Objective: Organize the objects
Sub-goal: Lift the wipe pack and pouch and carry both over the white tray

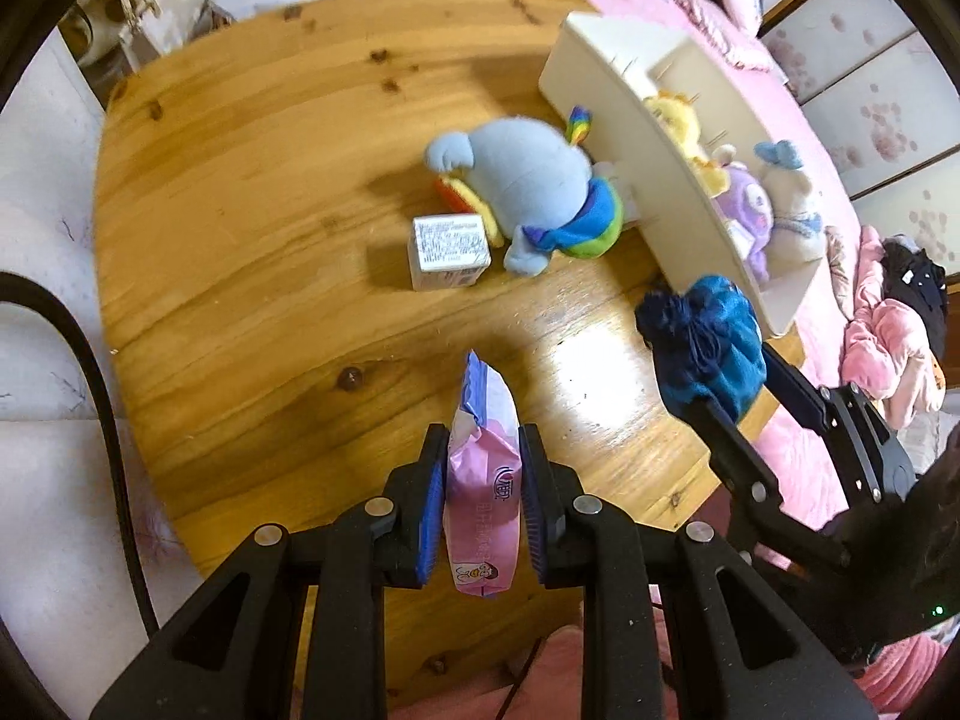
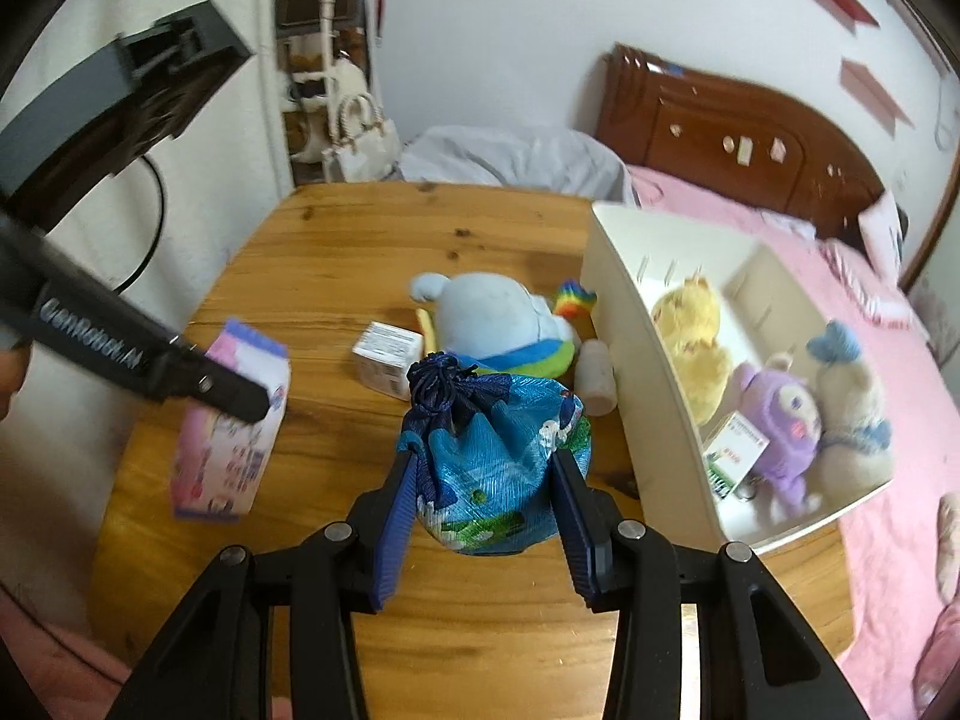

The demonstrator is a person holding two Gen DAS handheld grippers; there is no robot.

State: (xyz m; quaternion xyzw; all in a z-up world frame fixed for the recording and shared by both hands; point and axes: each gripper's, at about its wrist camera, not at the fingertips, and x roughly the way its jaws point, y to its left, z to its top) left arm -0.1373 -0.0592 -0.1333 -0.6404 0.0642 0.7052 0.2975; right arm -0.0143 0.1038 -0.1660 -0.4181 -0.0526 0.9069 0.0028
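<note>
On the round wooden table, left wrist view: the table carries toys, a box and a bin.
Left gripper: its two blue pads clench a pink packet, which stands on its edge above the table, near its front rim.
Right gripper: seen from the side at the right; it grasps a blue pouch close to the bin's near corner.
Plush: a pale blue toy with a rainbow scarf lies beside the bin wall; a small white box touches it.
Bin: the white bin holds a yellow toy, a purple toy and a white bear.

Right wrist view, right gripper: both fingers press the pouch, its drawstring top up.
Left gripper: it holds the packet over the table's left part.
Bin: the bin stands just right of the pouch; a small green and white box leans by the purple toy.
Bottle: a white bottle lies between the plush and the bin.
</note>
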